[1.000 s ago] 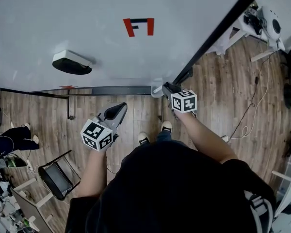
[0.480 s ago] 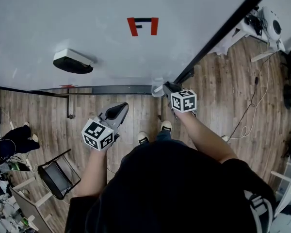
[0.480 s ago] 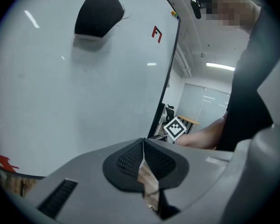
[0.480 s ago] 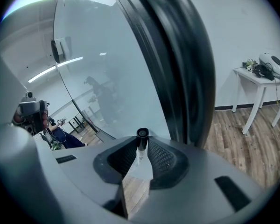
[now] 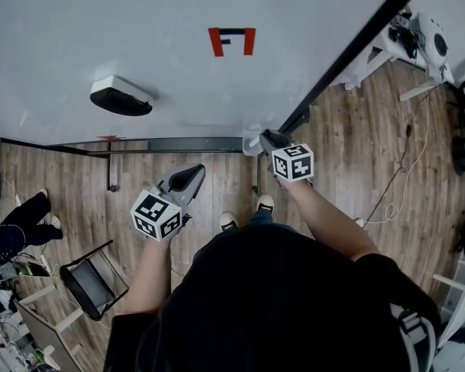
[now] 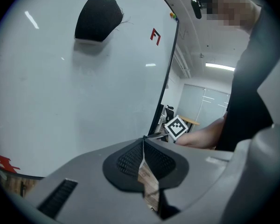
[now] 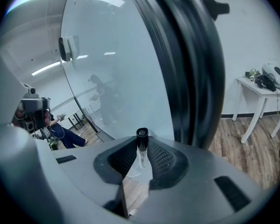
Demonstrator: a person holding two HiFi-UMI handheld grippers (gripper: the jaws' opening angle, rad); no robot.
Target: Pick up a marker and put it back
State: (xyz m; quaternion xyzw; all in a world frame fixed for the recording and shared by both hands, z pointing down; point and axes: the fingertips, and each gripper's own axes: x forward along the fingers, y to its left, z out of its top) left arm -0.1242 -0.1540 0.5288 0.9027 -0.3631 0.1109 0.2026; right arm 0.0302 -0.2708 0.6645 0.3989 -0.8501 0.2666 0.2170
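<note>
Marker [image 7: 141,148]: slim white barrel with faint print along it, topped by a glossy black round cap; standing upright, pinched between the ribbed dark pads of the right tongs [image 7: 141,143], just in front of the whiteboard [image 7: 116,69] and beside its thick black frame [image 7: 196,64]; lower end lost behind the grey shell of the tongs, with a pale translucent shape there too blurred to name. Right tongs just closing in, now narrow and clamped on the barrel below the cap. From the head view, right tongs [image 5: 273,139] at the board's lower right corner, the marker itself hardly made out there.

Left tongs [image 6: 143,141] pressed together at the tips, nothing between them, only a thin slit lower down showing wood-grain floor; held away from the board [image 5: 192,173], above the plank floor [image 5: 356,146].

Smooth, faintly glossy white board; on it a black-bottomed eraser [image 5: 120,98] with a white top and a red angular mark [image 5: 232,41]. Matte grey plastic shells on both tongs, each with a checker-marked cube [image 5: 293,162].
</note>
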